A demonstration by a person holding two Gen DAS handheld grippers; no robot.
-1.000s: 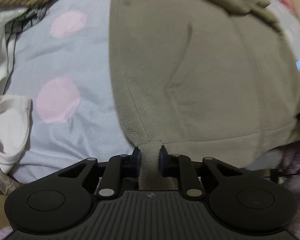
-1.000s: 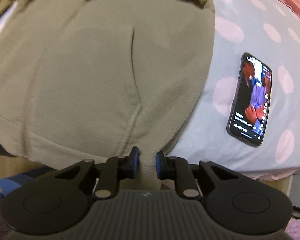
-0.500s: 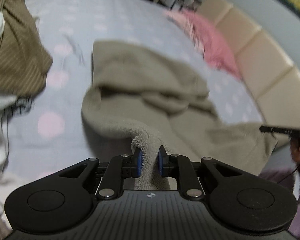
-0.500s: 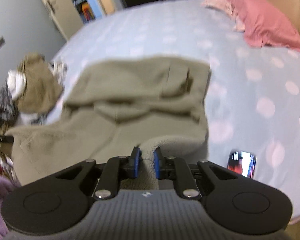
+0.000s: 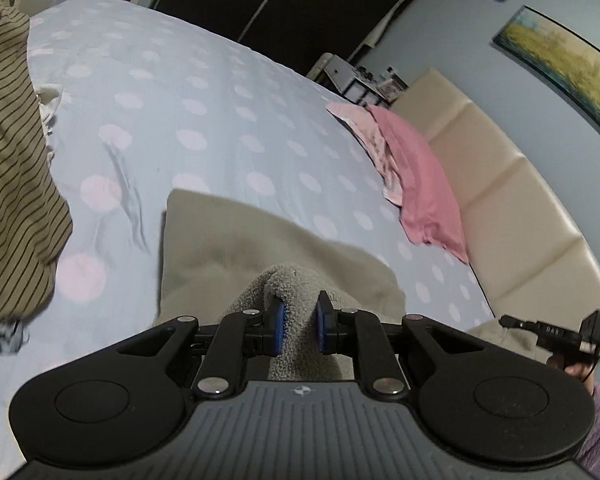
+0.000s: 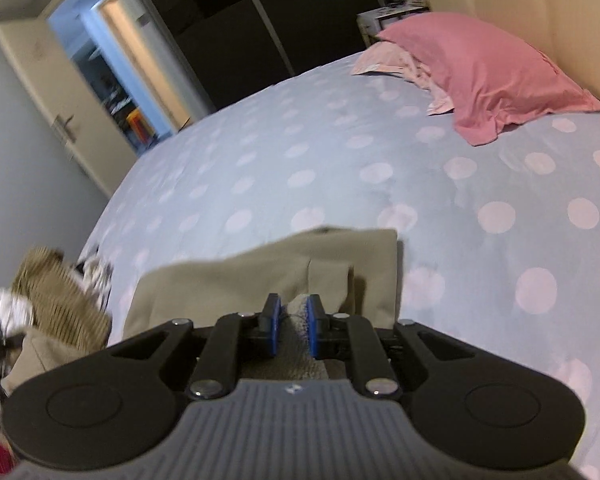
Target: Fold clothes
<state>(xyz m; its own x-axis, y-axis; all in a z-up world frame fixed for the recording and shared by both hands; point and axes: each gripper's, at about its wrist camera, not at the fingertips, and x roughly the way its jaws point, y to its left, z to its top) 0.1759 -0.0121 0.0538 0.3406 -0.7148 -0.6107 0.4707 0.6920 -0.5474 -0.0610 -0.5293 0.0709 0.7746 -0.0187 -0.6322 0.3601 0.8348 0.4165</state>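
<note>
An olive fleece garment (image 5: 236,248) lies on the bed, its near edge lifted and carried over the rest. My left gripper (image 5: 299,312) is shut on one corner of this fleece edge. My right gripper (image 6: 291,316) is shut on the other corner, and the garment (image 6: 260,276) shows just beyond its fingers. The right gripper's tip (image 5: 556,330) appears at the right edge of the left wrist view. The part of the garment under both grippers is hidden.
The bedspread (image 5: 204,104) is pale blue with pink dots. A striped olive garment (image 5: 8,184) in a clothes pile lies on the left, also in the right wrist view (image 6: 56,300). A pink pillow (image 6: 484,68) lies by the cream headboard (image 5: 516,216). An open door (image 6: 52,100) stands far left.
Both grippers have lifted the garment's near edge and swung it forward over the rest, folding it. The views now look across the bed. The phone has left the right wrist view.
</note>
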